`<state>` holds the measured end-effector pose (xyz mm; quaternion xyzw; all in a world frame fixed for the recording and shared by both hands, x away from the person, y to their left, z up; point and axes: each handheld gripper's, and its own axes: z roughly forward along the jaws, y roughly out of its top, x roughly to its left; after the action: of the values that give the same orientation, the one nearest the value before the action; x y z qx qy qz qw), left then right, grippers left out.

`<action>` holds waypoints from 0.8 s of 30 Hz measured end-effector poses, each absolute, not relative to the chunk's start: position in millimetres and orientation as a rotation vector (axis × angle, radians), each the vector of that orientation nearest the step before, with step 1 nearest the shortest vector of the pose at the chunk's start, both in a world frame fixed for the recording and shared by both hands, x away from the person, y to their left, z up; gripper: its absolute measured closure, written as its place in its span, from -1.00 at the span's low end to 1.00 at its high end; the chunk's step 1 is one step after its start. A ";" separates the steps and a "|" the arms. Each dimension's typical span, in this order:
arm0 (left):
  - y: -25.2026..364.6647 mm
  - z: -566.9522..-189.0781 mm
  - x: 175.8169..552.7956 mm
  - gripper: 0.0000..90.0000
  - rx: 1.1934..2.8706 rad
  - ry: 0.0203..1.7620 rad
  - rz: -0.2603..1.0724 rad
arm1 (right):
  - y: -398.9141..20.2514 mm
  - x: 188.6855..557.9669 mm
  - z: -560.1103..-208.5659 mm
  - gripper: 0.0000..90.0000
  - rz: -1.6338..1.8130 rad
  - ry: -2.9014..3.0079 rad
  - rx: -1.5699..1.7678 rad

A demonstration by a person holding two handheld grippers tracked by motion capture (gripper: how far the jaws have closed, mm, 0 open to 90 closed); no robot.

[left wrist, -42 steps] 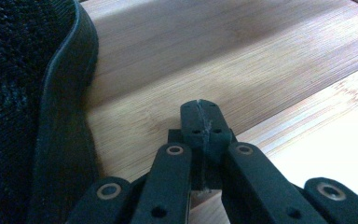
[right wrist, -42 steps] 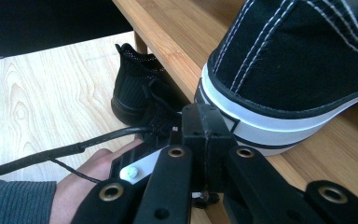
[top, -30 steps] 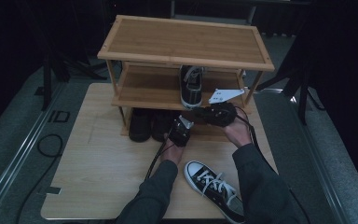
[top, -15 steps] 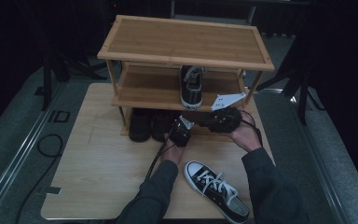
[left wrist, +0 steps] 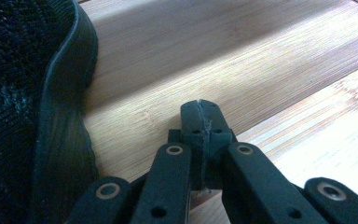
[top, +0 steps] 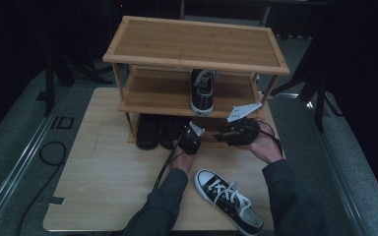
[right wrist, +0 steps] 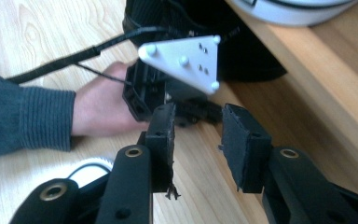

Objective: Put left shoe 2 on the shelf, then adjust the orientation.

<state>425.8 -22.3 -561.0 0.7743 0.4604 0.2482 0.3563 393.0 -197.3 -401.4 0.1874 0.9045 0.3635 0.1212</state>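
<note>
A black-and-white sneaker [top: 202, 93] stands on the middle shelf of a bamboo shoe rack [top: 197, 44], toe toward me. Its mate [top: 229, 199] lies on the table near the front edge. My right gripper [top: 224, 133] [right wrist: 196, 135] hovers below and right of the shelved sneaker, pointing left. Its jaws have just been opening and stand open with nothing between them. My left gripper [top: 192, 130] [left wrist: 200, 116] is shut and empty, low over the bottom shelf [left wrist: 242, 60], next to a black shoe [left wrist: 28, 116]. The right gripper view shows the left gripper's grey plate [right wrist: 182, 60] and the hand [right wrist: 98, 112] holding it.
Two black shoes [top: 147, 132] [top: 170, 132] sit side by side under the rack's lower shelf. The rack stands at the back of a light wooden table [top: 103, 177]. Cables trail from both grippers across the table. Dark floor and stands surround it.
My right gripper has drawn back from the sneaker on the middle shelf, toward me and slightly down, and its jaws have opened. The sneaker stays on the shelf. The left gripper has not moved.
</note>
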 end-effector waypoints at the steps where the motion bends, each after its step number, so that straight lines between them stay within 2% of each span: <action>1: -22.4 -561.0 425.9 1.00 2.002 1.185 0.639 | -198.2 392.6 -401.9 0.43 1.053 2.647 0.552; 24: -21.2 -560.8 426.4 1.00 2.001 1.186 0.627 | -214.8 385.8 -419.4 0.40 0.934 2.742 0.571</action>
<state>426.4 -21.2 -560.8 0.7756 0.4597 0.2431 0.3579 385.8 -214.8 -419.4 0.1926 0.9245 0.3150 0.0946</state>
